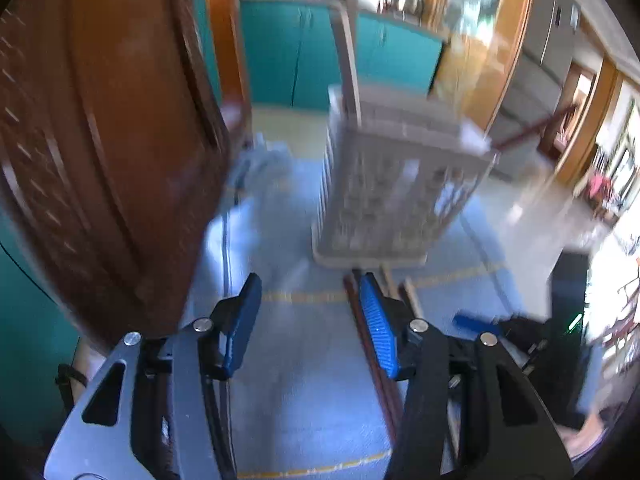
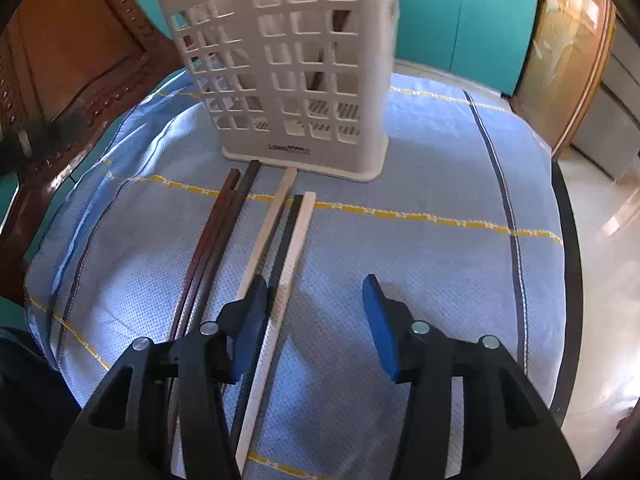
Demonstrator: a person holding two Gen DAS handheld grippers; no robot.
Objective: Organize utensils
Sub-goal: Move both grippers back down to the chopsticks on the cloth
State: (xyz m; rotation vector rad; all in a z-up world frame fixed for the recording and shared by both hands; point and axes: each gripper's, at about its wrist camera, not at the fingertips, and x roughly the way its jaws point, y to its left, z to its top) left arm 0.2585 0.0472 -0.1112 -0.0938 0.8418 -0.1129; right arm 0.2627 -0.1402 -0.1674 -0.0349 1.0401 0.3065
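Observation:
A white lattice utensil basket [image 2: 288,72] stands upright on the blue cloth; it shows blurred in the left wrist view [image 1: 384,192]. One dark chopstick [image 2: 340,28] leans inside it. Several chopsticks lie on the cloth in front of it: brown ones [image 2: 212,240], a black one [image 2: 286,236] and cream ones [image 2: 294,244]. My right gripper [image 2: 314,292] is open above the cloth, its left finger [image 2: 252,320] over the cream and black sticks. My left gripper [image 1: 310,300] is open and empty, with brown sticks [image 1: 372,360] beside its right finger.
The blue cloth [image 2: 420,160] covers a round table. A carved wooden chair back [image 1: 100,140] stands at the left. Teal cabinets [image 1: 296,52] are behind. The right gripper's blue finger [image 1: 476,322] shows at the right of the left wrist view.

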